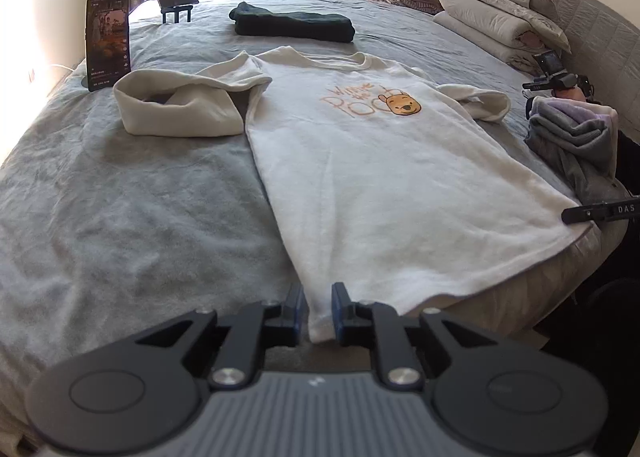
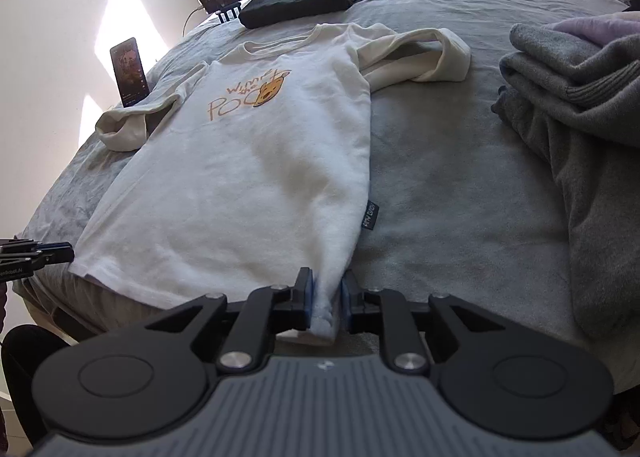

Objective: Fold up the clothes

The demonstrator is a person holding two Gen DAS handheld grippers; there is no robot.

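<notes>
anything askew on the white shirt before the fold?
Yes. Both sleeves of the white shirt are bunched rather than flat: one is crumpled open near the phone, the other doubled over. The body lies flat, hem corners between both grippers' jaws.

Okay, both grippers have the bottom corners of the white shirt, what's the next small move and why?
Probably lift both corners together and carry the hem up toward the collar. The left gripper and right gripper each pinch a bottom corner of the white shirt, which lies flat, print up, on the bed, so a bottom-to-top fold seems ready. The sleeves are still spread out, though.
</notes>
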